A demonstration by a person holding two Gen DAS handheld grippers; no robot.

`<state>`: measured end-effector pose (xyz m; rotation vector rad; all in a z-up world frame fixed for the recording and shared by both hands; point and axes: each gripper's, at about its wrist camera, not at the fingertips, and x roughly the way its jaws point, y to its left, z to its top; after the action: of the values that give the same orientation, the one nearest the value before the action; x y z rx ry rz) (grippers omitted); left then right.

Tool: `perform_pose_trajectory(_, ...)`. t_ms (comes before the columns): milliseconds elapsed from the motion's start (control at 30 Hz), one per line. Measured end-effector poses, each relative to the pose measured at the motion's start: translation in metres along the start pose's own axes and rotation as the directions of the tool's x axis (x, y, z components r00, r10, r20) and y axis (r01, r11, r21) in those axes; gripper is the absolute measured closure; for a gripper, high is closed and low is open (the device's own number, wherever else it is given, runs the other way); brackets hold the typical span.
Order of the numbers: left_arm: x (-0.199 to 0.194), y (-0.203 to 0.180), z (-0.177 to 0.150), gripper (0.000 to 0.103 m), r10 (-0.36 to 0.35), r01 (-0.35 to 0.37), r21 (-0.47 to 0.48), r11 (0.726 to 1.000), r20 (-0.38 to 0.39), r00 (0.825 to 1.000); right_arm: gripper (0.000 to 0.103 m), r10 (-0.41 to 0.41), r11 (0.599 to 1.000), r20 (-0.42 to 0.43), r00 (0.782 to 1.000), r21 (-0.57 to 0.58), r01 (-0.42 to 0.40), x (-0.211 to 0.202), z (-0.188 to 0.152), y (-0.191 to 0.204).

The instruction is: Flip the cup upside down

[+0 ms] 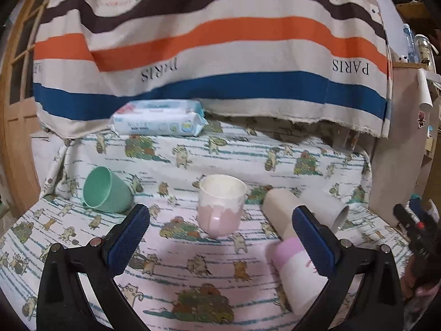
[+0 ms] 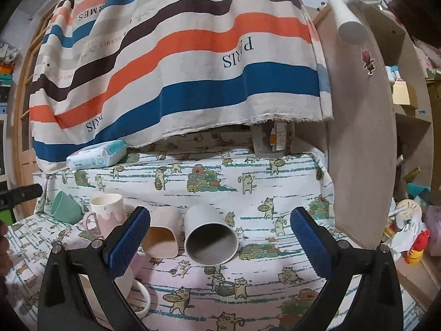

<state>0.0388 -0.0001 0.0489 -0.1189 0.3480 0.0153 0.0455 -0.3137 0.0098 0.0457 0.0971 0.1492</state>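
Cat-print cloth [image 1: 193, 151] | pink mug [image 1: 220, 207] upright | left gripper [image 1: 220, 218], right gripper [image 2: 220, 220] fingers wide, empty

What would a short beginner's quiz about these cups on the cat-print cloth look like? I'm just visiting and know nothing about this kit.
1. True or false: the pink and white mug stands upright, mouth up.
2. Which cup lies on its side at the far left of the left wrist view? A green cup B grey cup C beige square-mouthed cup
3. Fill in: both the left gripper and the right gripper have their jaws ____, holding nothing.

Key: 1 true; 2 A; 3 open.
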Motion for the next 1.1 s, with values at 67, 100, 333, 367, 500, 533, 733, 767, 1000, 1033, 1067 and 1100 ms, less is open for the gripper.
perform_pose_trajectory(67,0.004,-0.007,0.008,0.000,-0.011,0.011,-0.008,1.000,-0.058,0.998,0.000,-0.011,1.000,-0.015,1.000,0.000,0.011,0.003,0.000,0.000)
perform_pose_trajectory(100,0.007,-0.011,0.012,0.000,-0.022,0.021,-0.012,1.000,-0.097,0.995,0.000,-0.012,1.000,-0.022,1.000,0.000,0.012,0.005,0.000,-0.001)
perform_pose_trajectory(333,0.055,-0.044,0.018,0.000,-0.118,0.086,-0.095,0.992,-0.420,0.900,0.000,-0.017,1.000,-0.090,0.996,-0.023,0.015,0.019,-0.004,0.003)
perform_pose_trajectory(367,0.061,-0.047,0.015,0.000,-0.127,0.081,-0.120,0.989,-0.443,0.888,0.000,-0.020,1.000,-0.096,0.995,-0.025,0.018,0.020,-0.004,0.003)
perform_pose_trajectory(500,0.091,-0.058,0.011,0.001,-0.109,0.035,-0.151,0.988,-0.514,0.851,0.000,-0.037,0.999,-0.101,0.994,-0.031,0.034,0.020,-0.005,0.003)
perform_pose_trajectory(533,0.098,-0.060,0.010,0.002,-0.117,0.034,-0.162,0.986,-0.536,0.836,0.000,-0.036,0.999,-0.096,0.995,-0.029,0.033,0.019,-0.005,0.003)
perform_pose_trajectory(733,0.135,-0.068,-0.001,0.013,-0.161,0.016,-0.220,0.975,-0.661,0.733,0.000,-0.028,0.999,-0.090,0.996,-0.029,0.026,0.018,-0.004,0.003)
perform_pose_trajectory(767,0.140,-0.069,-0.005,0.018,-0.180,0.020,-0.237,0.971,-0.677,0.713,0.000,-0.028,0.999,-0.093,0.995,-0.032,0.025,0.018,-0.004,0.003)
perform_pose_trajectory(1000,0.163,-0.077,-0.029,0.039,-0.227,-0.027,-0.310,0.950,-0.749,0.622,0.001,-0.021,0.999,-0.102,0.995,-0.048,0.016,0.019,-0.004,0.006)
perform_pose_trajectory(1033,0.164,-0.078,-0.030,0.039,-0.226,-0.031,-0.309,0.950,-0.756,0.614,0.001,-0.018,0.999,-0.096,0.995,-0.046,0.014,0.018,-0.005,0.006)
perform_pose_trajectory(1067,0.166,-0.078,-0.030,0.039,-0.223,-0.031,-0.304,0.952,-0.760,0.610,0.001,-0.018,0.999,-0.093,0.996,-0.045,0.013,0.018,-0.005,0.006)
perform_pose_trajectory(1100,0.167,-0.078,-0.031,0.038,-0.223,-0.030,-0.302,0.953,-0.765,0.605,0.001,-0.019,0.999,-0.094,0.995,-0.046,0.015,0.018,-0.005,0.006)
